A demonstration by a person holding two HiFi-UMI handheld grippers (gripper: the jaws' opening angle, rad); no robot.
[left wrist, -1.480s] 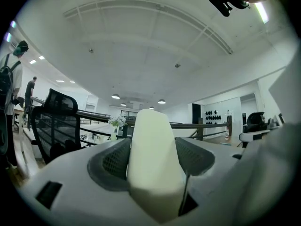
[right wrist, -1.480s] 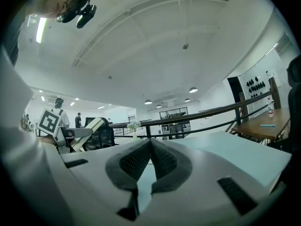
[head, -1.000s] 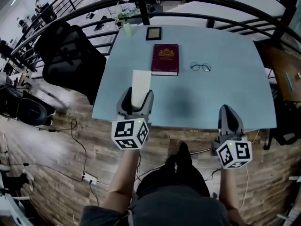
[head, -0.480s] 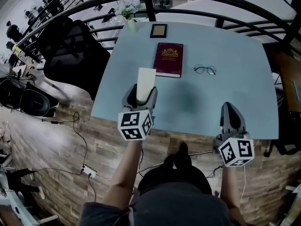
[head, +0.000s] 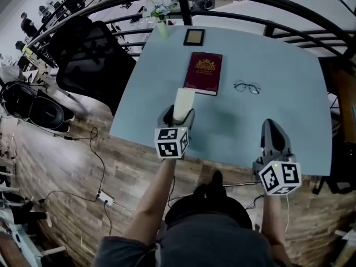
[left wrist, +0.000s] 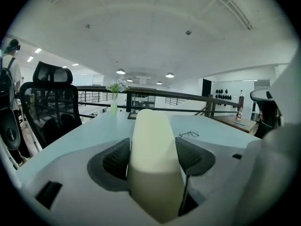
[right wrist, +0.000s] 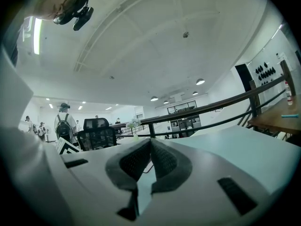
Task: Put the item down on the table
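While a pale cream block (head: 183,100) is clamped between the jaws of the left gripper (head: 177,115), it is held over the near left part of the light blue table (head: 289,115), just inside the front edge. Whether its underside already touches the surface cannot be told. The step in hand is judged to be the setting down. It is best done if the block is lowered level until its weight is taken by the table, and the jaws are parted only then, so that it is not dropped or tipped. A bare patch is offered directly ahead, and the block should be kept short of the dark red book (head: 203,73) that lies just beyond it. A placement a little further in from the edge is also advised, since a nudge there could send it to the floor. Further right, a pair of glasses (head: 247,87) lies well clear of the path. At the right, the right gripper (head: 272,128) is seen over the table's near edge with its jaws closed together on nothing, and it is not needed for this step.
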